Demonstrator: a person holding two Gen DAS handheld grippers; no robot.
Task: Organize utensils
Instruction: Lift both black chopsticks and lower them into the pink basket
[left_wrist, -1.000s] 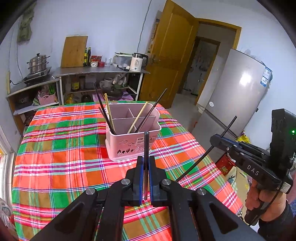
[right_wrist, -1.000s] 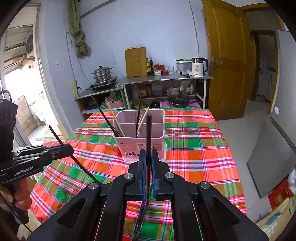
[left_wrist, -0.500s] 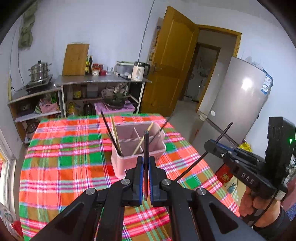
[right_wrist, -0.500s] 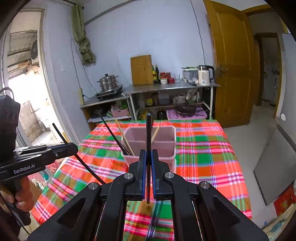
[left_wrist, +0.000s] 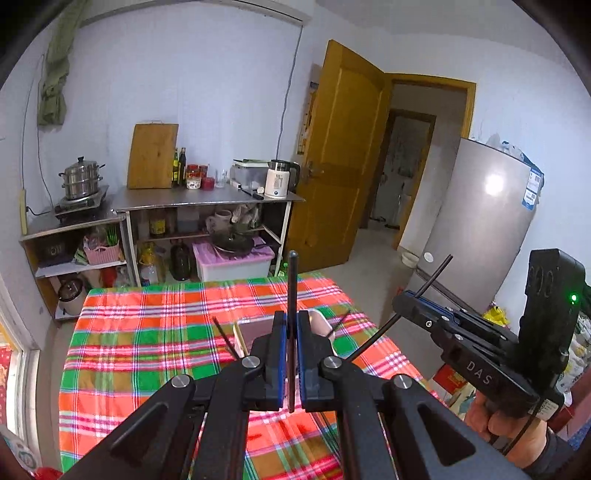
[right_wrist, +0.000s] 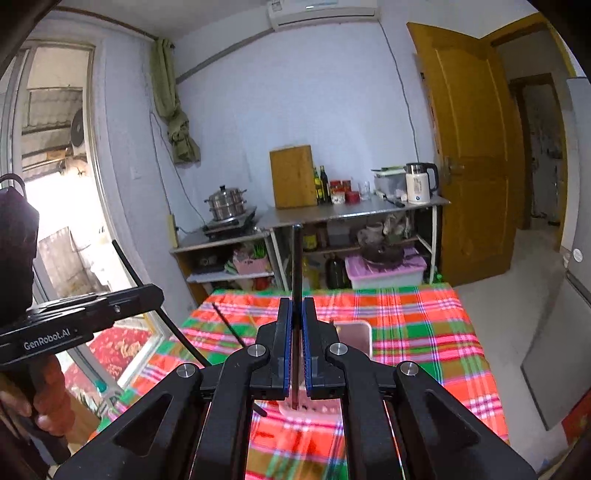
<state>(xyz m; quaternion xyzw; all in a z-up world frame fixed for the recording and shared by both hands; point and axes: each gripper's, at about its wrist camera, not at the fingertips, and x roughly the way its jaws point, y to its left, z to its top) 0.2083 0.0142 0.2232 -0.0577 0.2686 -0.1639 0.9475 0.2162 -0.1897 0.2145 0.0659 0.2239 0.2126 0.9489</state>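
My left gripper (left_wrist: 291, 325) is shut on a black chopstick (left_wrist: 292, 280) that stands upright between its blue pads. My right gripper (right_wrist: 296, 314) is shut on another black chopstick (right_wrist: 296, 258), also upright. In the left wrist view the right gripper (left_wrist: 410, 303) shows at the right edge with its slanted chopstick (left_wrist: 432, 277). In the right wrist view the left gripper (right_wrist: 155, 291) shows at the left with its chopstick (right_wrist: 129, 264). The pink utensil holder (right_wrist: 352, 332) stands on the plaid tablecloth (left_wrist: 147, 332), mostly hidden behind both grippers; chopstick tips (left_wrist: 223, 334) stick out of it.
Behind the table stand metal shelves (left_wrist: 207, 201) with a kettle (left_wrist: 279, 179), cutting board, bottles and a steamer pot (left_wrist: 79, 181). A wooden door (left_wrist: 340, 155) is open at the right, a grey fridge (left_wrist: 480, 221) beside it. A person's hand (left_wrist: 509, 432) holds the right gripper.
Both grippers have risen with their chopsticks and tilted up. The pink holder has slid down in both views and now sits largely behind the fingers.
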